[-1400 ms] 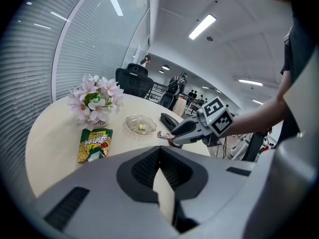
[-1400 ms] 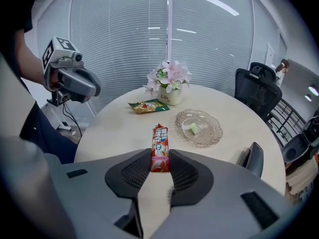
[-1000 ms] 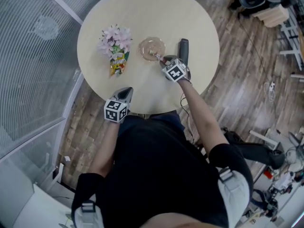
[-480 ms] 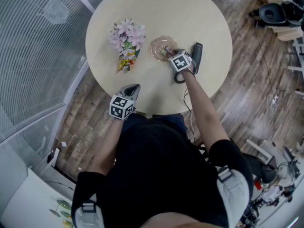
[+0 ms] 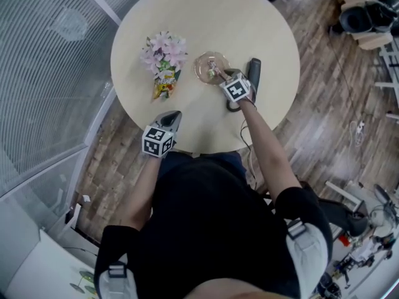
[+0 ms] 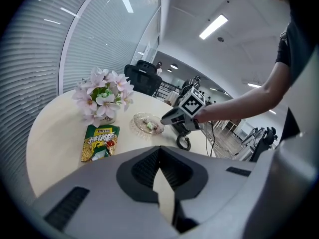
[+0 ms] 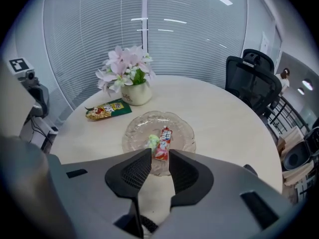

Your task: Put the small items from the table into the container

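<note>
The red packet (image 7: 163, 142) lies in the glass dish (image 7: 185, 133). Its near end reaches in between the tips of the right gripper (image 7: 159, 159). That gripper's jaws stand apart and released, and a sliver of dish shows between the packet and the left jaw, so nothing is clamped. The tips hover at the dish's near rim, pointing down into it.

Touching the packet on its left is a pale green sweet (image 7: 152, 140), also inside the dish. That makes two small items in the dish, one red and one green, and there is one dish.

Left of the dish and beyond it stands one pot of pink flowers (image 5: 163, 50). One yellow snack bag (image 5: 162, 83) lies flat just in front of the pot. On the dish's other side, one black object (image 5: 254, 71) lies on the round table (image 5: 249, 17), just past the right gripper.

The left gripper (image 5: 173, 116) is well apart from the dish, at the table's near edge below the snack bag. Its jaws are clenched together with nothing between them.
</note>
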Tool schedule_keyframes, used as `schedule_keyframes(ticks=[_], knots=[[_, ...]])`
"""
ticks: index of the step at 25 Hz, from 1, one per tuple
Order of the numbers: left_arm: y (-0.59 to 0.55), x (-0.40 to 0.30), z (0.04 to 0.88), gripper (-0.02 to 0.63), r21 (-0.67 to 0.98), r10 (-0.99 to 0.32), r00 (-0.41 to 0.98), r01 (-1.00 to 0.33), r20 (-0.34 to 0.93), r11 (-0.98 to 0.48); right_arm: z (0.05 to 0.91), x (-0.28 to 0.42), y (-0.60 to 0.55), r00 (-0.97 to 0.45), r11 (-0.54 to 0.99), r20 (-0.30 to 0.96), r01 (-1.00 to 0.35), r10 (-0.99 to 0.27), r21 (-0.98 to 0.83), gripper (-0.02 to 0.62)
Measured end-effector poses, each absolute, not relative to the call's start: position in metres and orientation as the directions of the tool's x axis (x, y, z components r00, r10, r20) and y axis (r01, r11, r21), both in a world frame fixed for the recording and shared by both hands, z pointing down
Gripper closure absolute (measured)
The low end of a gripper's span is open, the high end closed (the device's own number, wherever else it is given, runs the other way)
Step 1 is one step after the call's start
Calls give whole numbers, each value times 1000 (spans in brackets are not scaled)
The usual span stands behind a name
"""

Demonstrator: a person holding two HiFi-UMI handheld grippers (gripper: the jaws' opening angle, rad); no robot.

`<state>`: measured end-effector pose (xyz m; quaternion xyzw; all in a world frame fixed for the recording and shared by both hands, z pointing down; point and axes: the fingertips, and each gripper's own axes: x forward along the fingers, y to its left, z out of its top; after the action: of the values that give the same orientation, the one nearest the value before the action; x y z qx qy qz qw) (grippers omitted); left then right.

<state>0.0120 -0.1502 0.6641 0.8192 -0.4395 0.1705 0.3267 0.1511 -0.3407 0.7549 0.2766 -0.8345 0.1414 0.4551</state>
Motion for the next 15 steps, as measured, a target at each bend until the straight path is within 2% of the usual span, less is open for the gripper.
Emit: schedule_keyframes(ticks=[3, 5, 7, 12, 15], knots=[[-152, 15, 658, 603, 372, -608, 565, -825, 557, -426, 743, 157, -314, -471, 812, 824, -583, -316, -22, 478], [-152, 17, 653, 604, 362, -610, 571, -821, 549, -442, 734, 162, -293, -490, 818, 812, -574, -318, -26, 539], [-149, 18, 649, 603, 356, -612, 577, -816, 542, -455, 724, 164, -268, -524, 828, 785, -560, -331, -25, 569], [-133, 21, 643, 603, 346, -597, 598, -800, 535, -490, 693, 163, -201, -574, 843, 697, -532, -429, 80, 572], [-124, 17, 642, 603, 336, -590, 601, -796, 539, -504, 687, 163, -171, -585, 828, 672, -556, -454, 75, 572]])
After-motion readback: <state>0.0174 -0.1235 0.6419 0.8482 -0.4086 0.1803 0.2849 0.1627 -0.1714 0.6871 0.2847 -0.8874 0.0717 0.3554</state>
